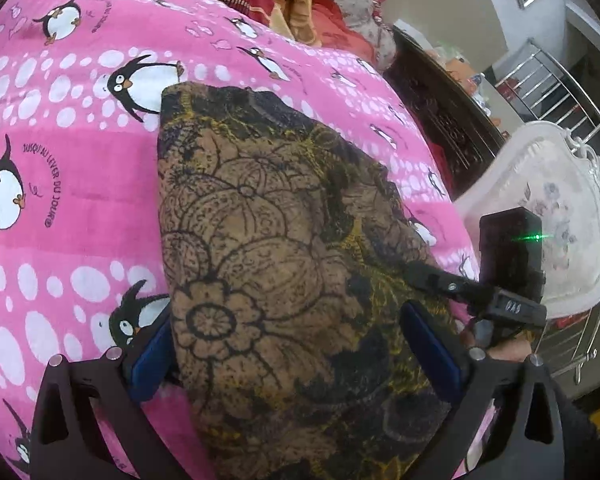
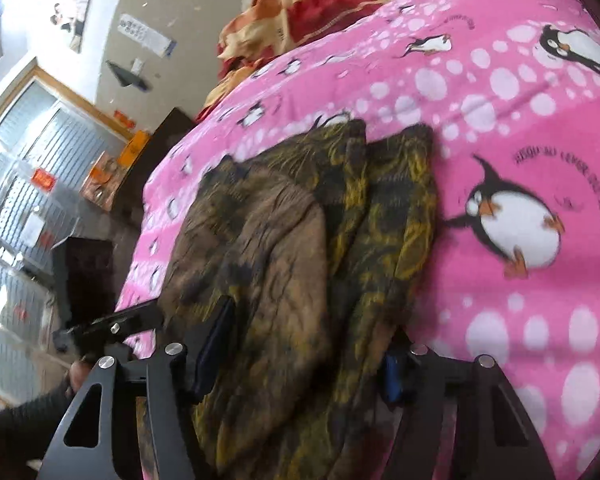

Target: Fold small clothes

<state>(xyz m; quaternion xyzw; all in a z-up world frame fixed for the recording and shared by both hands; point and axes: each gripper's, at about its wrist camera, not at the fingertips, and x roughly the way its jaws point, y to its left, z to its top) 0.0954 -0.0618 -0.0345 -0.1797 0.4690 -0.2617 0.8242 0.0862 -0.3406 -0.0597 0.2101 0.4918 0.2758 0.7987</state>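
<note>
Nearest in the left wrist view, the left claw (image 1: 296, 354) stands wide, its blue pads (image 1: 430, 350) on either side of the near end of the brown floral garment (image 1: 268, 240) without pressing it. The garment lies folded into a long strip on the pink penguin blanket (image 1: 72, 184), running away from the claw. To the right, the right claw (image 1: 420, 272) reaches in at the garment's edge. In the right wrist view, the right claw (image 2: 306, 354) has the garment's (image 2: 284, 240) bunched near end between its narrower jaws; the blur hides whether the pads press it. Beyond the garment the blanket (image 2: 500, 100) rises to a heap of red and gold cloth (image 2: 312, 12)
</note>
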